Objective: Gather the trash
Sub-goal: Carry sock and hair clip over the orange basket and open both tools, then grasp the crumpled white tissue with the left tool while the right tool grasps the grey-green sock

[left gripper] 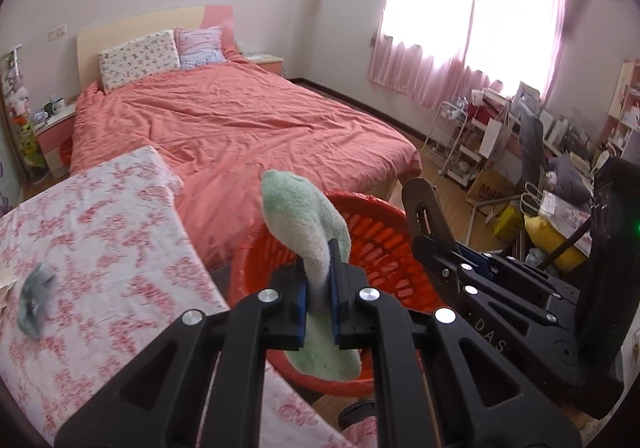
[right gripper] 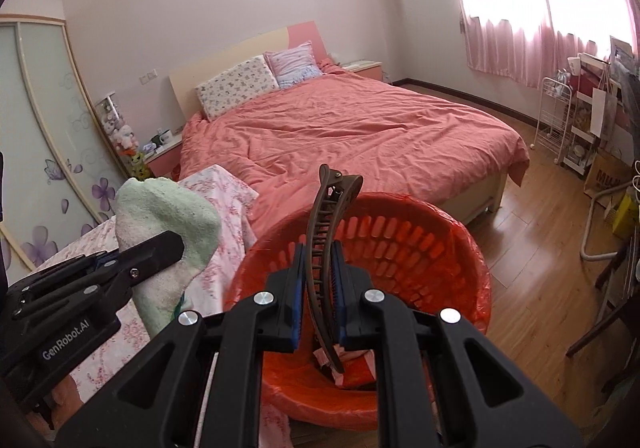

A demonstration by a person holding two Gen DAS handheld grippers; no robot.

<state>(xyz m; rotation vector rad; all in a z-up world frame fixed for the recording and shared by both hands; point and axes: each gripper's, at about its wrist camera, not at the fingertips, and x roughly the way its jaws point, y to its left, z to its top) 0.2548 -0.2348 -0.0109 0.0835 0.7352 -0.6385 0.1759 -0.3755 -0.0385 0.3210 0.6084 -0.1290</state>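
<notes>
The left gripper (left gripper: 319, 288) was clamped on a pale green sock (left gripper: 304, 216), whose toe end stood up above the blue pads (left gripper: 335, 268) while the other end hung below them, over the near rim of the red basket (left gripper: 380, 244). Just beside it, the right gripper (right gripper: 318, 288) was clamped on a brown hair clip (right gripper: 324, 248), held upright above the same red basket, its lower tip reaching down inside. A small grey-blue rag (left gripper: 35, 298) lay on the floral-covered desk (left gripper: 100, 248), well apart from both grippers.
</notes>
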